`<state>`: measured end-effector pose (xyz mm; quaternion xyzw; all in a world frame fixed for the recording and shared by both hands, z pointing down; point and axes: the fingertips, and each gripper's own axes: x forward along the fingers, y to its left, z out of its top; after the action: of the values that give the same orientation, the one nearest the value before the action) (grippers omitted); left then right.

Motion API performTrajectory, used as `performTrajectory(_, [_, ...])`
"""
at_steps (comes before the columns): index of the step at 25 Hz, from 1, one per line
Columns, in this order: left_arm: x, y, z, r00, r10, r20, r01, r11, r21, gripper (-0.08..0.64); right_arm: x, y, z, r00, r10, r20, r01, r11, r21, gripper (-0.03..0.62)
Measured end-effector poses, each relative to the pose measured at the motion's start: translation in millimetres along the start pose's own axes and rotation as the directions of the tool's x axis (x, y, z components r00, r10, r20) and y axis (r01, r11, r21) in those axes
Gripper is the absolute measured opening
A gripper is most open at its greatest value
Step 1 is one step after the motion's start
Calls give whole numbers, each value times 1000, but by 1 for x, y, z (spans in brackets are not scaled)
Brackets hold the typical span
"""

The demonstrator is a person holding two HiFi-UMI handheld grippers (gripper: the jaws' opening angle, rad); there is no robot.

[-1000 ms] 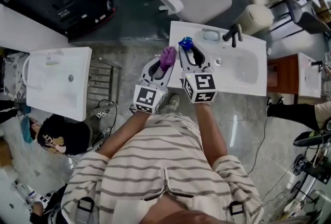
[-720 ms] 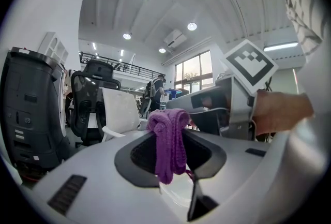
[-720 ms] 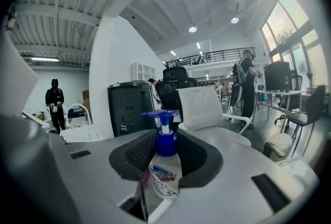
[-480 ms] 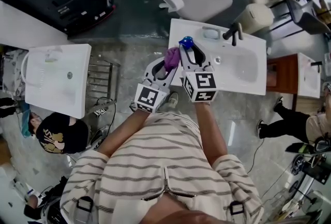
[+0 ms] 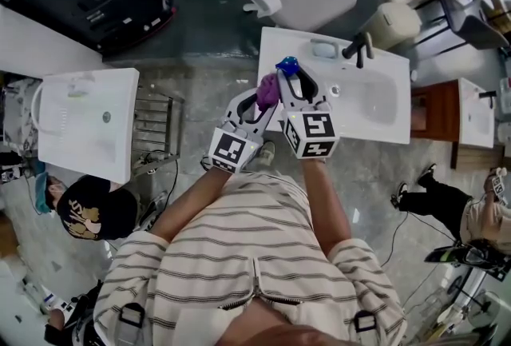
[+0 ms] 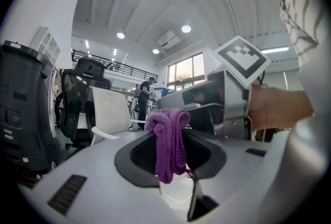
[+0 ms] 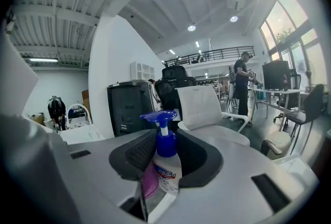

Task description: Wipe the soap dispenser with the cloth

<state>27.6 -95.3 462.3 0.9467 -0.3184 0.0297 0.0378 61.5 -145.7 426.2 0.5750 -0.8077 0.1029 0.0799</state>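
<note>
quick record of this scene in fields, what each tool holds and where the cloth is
left tool: shut on purple cloth
right tool: shut on dispenser, which is upright
contact: cloth lies against the dispenser's side
place: both tools over the left end of the white sink
task: cloth in wiping position

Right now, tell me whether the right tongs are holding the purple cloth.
No, the right tongs clamp the blue-capped soap dispenser; the purple cloth sits in the left tongs.
</note>
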Motion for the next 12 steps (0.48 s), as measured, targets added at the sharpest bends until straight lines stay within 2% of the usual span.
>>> performTrajectory(8, [10, -19, -5, 998, -67, -6, 67, 997, 28, 114, -8, 3, 5, 1000, 9, 6, -9, 1000, -14, 132])
performTrajectory(12, [16, -30, -7, 994, -110, -17, 111, 992, 68, 114, -10, 4, 6, 1000, 12, -2, -12, 1000, -18, 132])
